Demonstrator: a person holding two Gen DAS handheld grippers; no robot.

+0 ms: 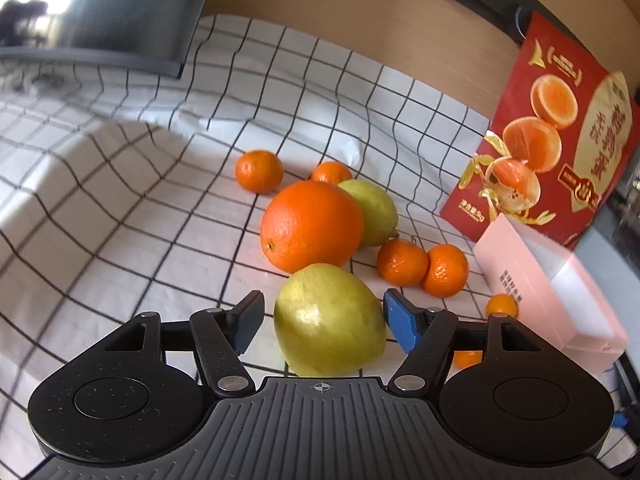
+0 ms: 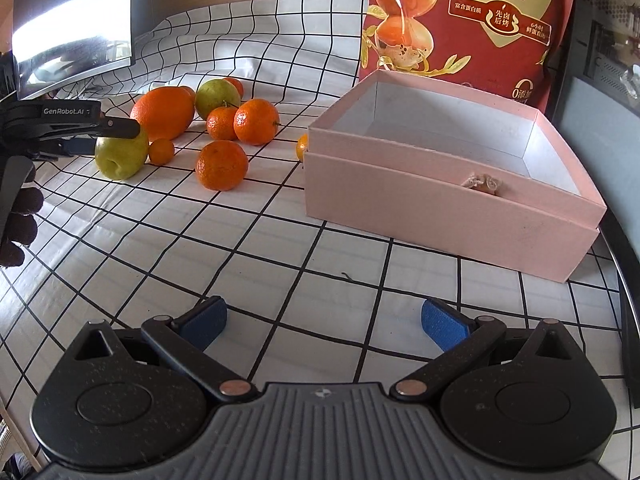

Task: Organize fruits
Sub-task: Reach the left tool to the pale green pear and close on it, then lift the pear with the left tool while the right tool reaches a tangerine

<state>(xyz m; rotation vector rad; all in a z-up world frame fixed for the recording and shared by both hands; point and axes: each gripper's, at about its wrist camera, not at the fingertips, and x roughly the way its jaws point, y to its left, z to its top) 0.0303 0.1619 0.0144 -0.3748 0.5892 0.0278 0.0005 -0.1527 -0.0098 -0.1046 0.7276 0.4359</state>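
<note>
A green pear (image 1: 328,320) rests on the checked cloth (image 1: 120,208) between the fingers of my left gripper (image 1: 324,320), which is open; a gap shows beside its left pad. In the right wrist view the same pear (image 2: 120,154) lies under a left gripper finger (image 2: 120,128). Behind it sit a big orange (image 1: 312,226), a second pear (image 1: 376,212) and several mandarins (image 1: 402,262). My right gripper (image 2: 324,320) hangs open over bare cloth, nothing between its fingers. The pink box (image 2: 440,208) stands open to the right, with nothing inside.
A red food package (image 2: 460,12) leans upright behind the pink box. A dark monitor (image 1: 120,12) stands at the back left. One small mandarin (image 2: 303,147) lies against the box's left wall. A gloved hand (image 2: 16,224) holds the left gripper at the left edge.
</note>
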